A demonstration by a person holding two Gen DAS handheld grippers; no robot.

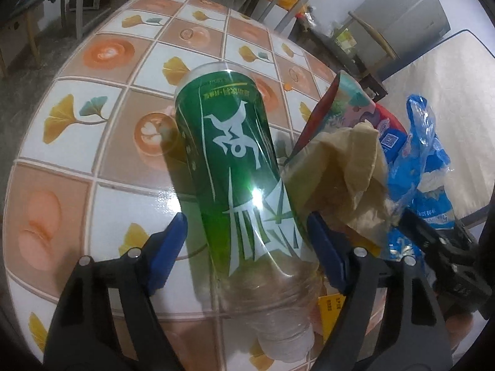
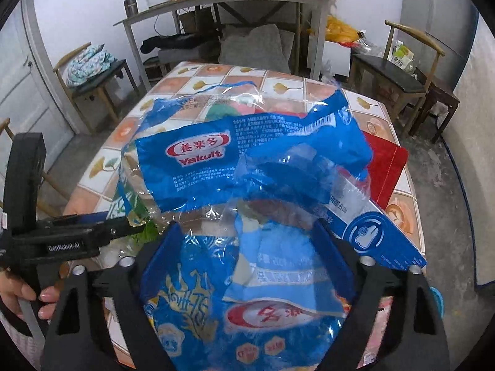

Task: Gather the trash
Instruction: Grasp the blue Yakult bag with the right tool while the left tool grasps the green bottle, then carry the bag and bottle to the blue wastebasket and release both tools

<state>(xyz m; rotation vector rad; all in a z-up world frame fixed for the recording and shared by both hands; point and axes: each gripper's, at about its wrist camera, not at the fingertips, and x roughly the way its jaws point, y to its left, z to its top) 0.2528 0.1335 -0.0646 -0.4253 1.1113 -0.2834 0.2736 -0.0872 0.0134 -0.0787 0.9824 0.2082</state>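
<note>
My left gripper (image 1: 247, 250) had its blue pads on both sides of the green bottle (image 1: 235, 167). The right pad looked like it was touching the bottle, but there was a little gap at the left pad, so the jaws were apart and not squeezing yet. The bottle lay on its side on the table (image 1: 92, 142), with its neck toward me.

My right gripper (image 2: 247, 266) had its jaws apart too, with the blue plastic wrapper (image 2: 247, 167) bunched up between them. I could not tell if the pads were pressing it.

Here is what I thought could go wrong. The bottle was round and smooth, so it could roll or pop out if I squeezed it off its middle. The wrapper was thin and floppy, so it could slide out, or I might grab just one corner. A crumpled brown paper (image 1: 349, 173) sat just beside the bottle, against my right pad, and I might pinch it by mistake. My two grippers were close to each other, so they could bump.

A red packet (image 2: 386, 170) lay behind the wrapper, near the right edge of the table. On the left side of the bottle the table was bare, with lots of room. The front edge was close to me, so trash could drop off there
</note>
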